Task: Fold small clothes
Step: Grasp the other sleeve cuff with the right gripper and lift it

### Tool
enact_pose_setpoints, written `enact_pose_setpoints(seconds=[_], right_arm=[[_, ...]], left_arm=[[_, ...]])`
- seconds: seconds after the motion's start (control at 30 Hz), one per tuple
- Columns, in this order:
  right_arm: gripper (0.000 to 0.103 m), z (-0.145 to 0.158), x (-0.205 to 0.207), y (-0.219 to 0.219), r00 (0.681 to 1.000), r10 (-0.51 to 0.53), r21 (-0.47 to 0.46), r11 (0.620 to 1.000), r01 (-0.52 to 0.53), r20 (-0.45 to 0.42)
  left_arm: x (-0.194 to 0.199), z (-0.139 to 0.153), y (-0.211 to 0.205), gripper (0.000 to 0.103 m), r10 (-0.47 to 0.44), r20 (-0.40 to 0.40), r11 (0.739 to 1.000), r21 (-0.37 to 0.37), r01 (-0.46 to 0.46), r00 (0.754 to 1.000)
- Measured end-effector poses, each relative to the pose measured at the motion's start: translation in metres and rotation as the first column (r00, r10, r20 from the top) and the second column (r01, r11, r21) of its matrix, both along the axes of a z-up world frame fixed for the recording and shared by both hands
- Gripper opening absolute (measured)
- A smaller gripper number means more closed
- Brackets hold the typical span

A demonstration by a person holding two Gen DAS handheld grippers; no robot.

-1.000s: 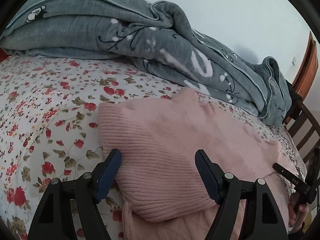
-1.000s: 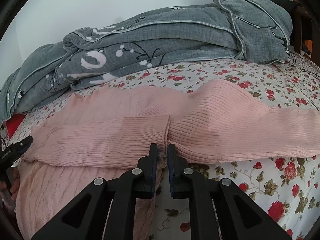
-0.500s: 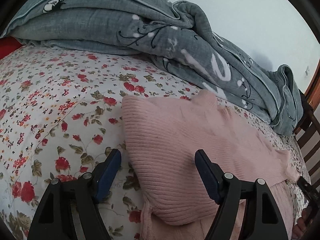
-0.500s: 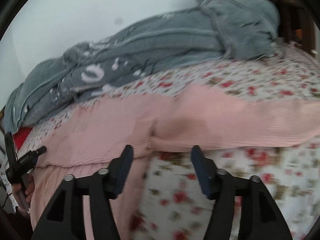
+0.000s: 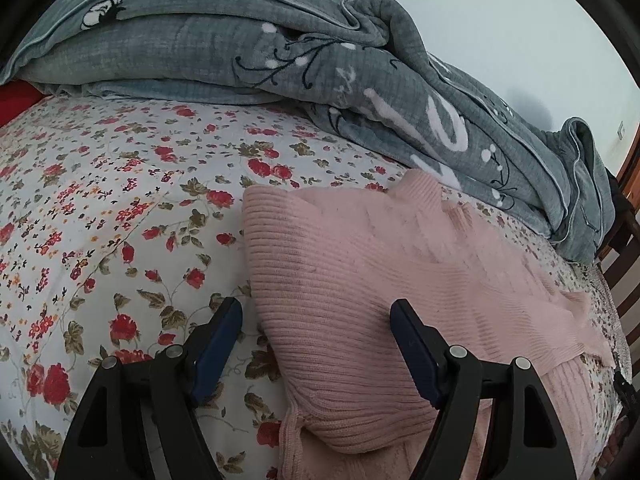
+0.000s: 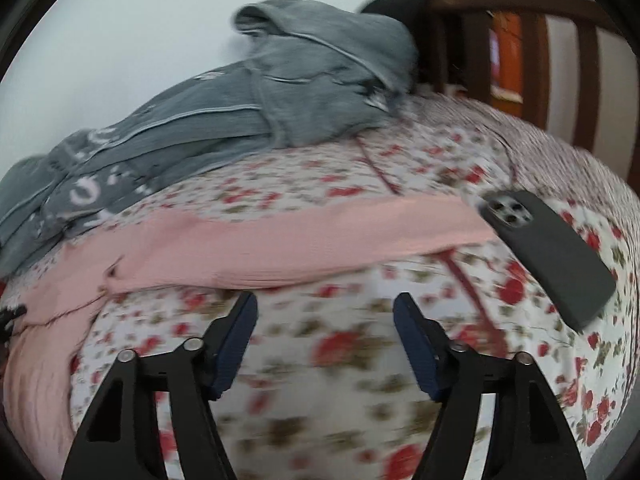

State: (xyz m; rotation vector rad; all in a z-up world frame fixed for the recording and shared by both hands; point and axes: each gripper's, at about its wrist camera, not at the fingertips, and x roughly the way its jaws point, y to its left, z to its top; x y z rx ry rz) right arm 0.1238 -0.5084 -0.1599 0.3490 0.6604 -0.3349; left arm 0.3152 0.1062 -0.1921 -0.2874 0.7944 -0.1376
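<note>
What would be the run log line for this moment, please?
left gripper: open, over pink sweater | right gripper: open, empty, jaws just closed slightly | phone: on floral bedsheet

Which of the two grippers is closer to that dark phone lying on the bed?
The right. The right gripper hangs open over bare floral sheet, with the phone just off to its right. The left gripper sits open over the folded end of the pink sweater; its view shows no phone.

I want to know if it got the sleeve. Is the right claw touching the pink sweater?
Apart. In the right wrist view the right claw is open over bare flowered bedsheet, and the pink sweater sleeve lies beyond its fingertips with sheet showing between them.
</note>
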Motion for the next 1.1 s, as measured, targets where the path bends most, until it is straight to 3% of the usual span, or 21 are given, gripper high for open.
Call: enact_pose_setpoints(seconds=[0.1,0.3,0.67,0.73,0.9,1.1], right_arm=[[0.051,-0.004,-0.003,-0.022,0.999,-0.016,0.092,0.996,0.013,0.036],[0.046,-0.003,0.015,-0.031,0.999,-0.044,0.058,0.997,0.043,0.012],[0.038,-0.009,0.033,-0.068,0.994,-0.11,0.162,0.981,0.106,0.014],[0.036,-0.008,0.037,-0.071,0.993,-0.118,0.15,0.982,0.116,0.005],[0.009,-0.002,0.05,-0.07,0.99,-0.138,0.066,0.988,0.139,-0.026],[0.007,0.029,0.051,-0.048,0.993,-0.118,-0.073,0.99,0.119,0.018]], left_arm=[[0.0,0.0,0.0,0.075,0.0,-0.005,1.0,0.007,0.0,1.0],[0.002,0.0,0.0,0.075,-0.002,-0.008,1.0,0.008,0.002,1.0],[0.002,0.0,-0.001,0.075,0.0,-0.007,1.0,0.009,0.0,1.0],[0.002,0.0,-0.001,0.075,0.0,-0.007,1.0,0.008,0.0,1.0],[0.002,0.0,0.0,0.075,0.001,-0.004,1.0,-0.001,-0.001,1.0],[0.0,0.002,0.002,0.075,-0.001,0.008,1.0,-0.02,0.001,1.0]])
